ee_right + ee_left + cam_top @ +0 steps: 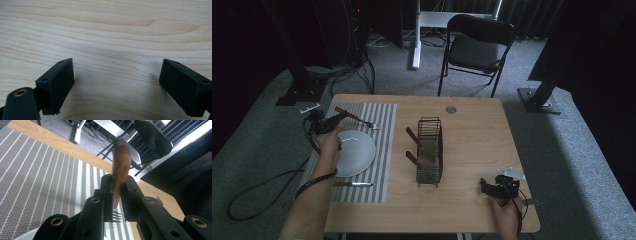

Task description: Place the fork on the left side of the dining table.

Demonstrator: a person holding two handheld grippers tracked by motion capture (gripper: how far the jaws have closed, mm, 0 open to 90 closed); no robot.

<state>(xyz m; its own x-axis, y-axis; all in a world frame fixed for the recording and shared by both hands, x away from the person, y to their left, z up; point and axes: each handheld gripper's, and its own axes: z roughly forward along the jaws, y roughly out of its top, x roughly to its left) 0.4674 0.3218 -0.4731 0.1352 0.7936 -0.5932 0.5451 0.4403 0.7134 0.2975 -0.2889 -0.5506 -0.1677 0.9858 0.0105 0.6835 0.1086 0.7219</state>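
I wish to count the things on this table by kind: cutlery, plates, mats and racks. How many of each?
Wire rack: 1
Plate: 1
Striped placemat: 1
Wooden-handled cutlery: 4 (fork, knife, far handle and near handle in the rack)
Total: 7
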